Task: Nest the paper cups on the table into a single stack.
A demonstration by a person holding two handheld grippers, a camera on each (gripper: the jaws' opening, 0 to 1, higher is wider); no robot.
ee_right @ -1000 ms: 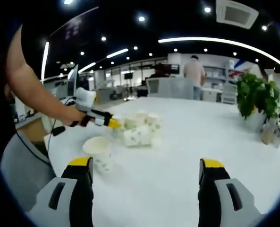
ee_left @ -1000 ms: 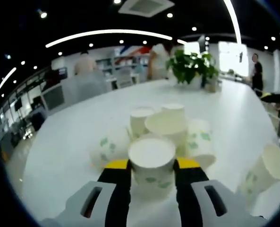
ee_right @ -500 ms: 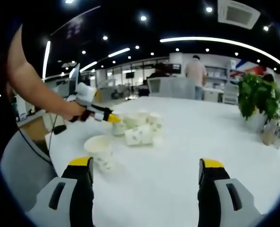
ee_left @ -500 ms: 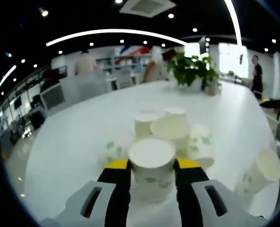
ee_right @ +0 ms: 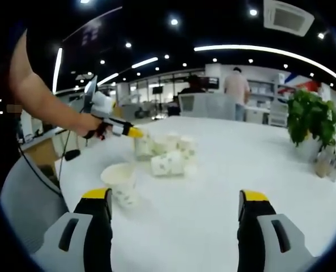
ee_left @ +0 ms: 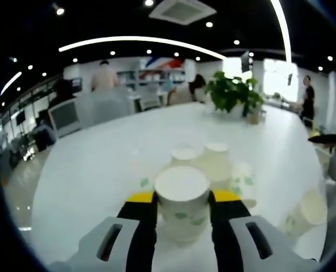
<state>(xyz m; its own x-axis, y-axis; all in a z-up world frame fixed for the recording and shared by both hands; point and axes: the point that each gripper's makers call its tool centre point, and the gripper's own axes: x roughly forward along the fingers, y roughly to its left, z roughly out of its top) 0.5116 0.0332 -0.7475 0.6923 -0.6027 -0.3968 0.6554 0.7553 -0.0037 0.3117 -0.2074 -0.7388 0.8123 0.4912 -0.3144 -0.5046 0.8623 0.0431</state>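
In the left gripper view my left gripper (ee_left: 182, 199) is shut on a white paper cup (ee_left: 182, 198) with green leaf print, held upright above the white table (ee_left: 100, 164). Beyond it stands a cluster of paper cups (ee_left: 213, 167), some upright, one on its side. A single cup (ee_left: 303, 212) stands at the lower right. In the right gripper view my right gripper (ee_right: 173, 201) is open, with nothing between its jaws. There the left gripper (ee_right: 132, 133) holds its cup (ee_right: 143, 145) over the cluster (ee_right: 170, 156), and a lone upright cup (ee_right: 120, 182) stands near my left jaw.
A potted plant (ee_left: 233, 90) with small items beside it stands at the table's far side, seen too as the plant (ee_right: 310, 122). People and desks are in the office behind. A person's arm (ee_right: 49, 110) reaches in from the left.
The left gripper has lifted its cup upward, away from the cluster, which now sits lower and farther off. The right gripper has barely moved.
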